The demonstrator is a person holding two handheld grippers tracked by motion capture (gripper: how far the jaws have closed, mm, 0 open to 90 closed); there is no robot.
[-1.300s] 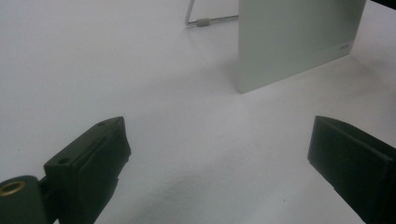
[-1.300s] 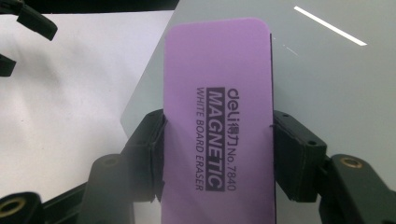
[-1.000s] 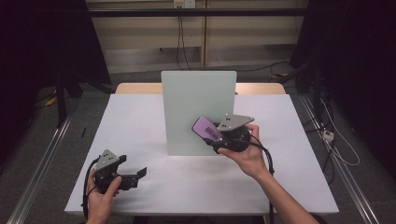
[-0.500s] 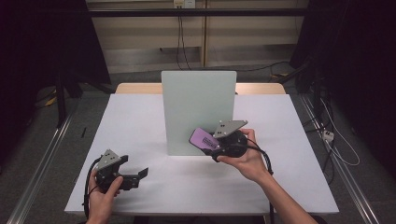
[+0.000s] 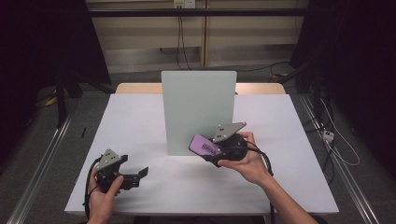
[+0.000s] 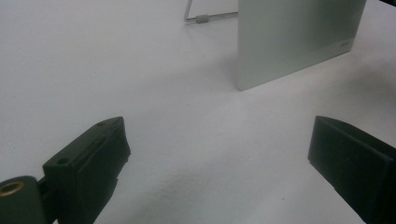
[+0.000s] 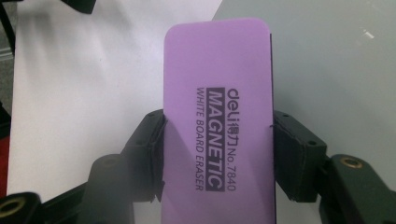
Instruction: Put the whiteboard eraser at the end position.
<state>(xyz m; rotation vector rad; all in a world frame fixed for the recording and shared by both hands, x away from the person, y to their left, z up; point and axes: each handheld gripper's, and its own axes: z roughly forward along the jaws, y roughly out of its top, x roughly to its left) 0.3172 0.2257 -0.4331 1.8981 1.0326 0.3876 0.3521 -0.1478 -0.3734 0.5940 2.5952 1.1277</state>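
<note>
- High view: the right tool [image 5: 215,150] is clamped across a purple whiteboard eraser [image 5: 204,145], held low at the bottom right corner of the upright white board [image 5: 198,109] that stands on the desk [image 5: 140,116]. The left tool [image 5: 135,173] rests near the front left of the desk, well apart from the board, jaws spread with nothing between them.
- Against the earlier high views, the eraser has sunk a little down the board's face towards its lower edge, while the left hand has kept its place.
- Left gripper view: the two black jaws stand wide apart over bare desk; the board [image 6: 299,37] rises ahead, with its wire stand [image 6: 205,17] behind it.
- Right gripper view: the jaws press on both long edges of the eraser [image 7: 217,107], printed side towards the camera, the board [image 7: 327,60] just beyond it.
- To wipe well, I would keep the eraser's felt side flat on the board, press lightly so the propped board does not tip back, and steady it with the left tool if it shifts.
</note>
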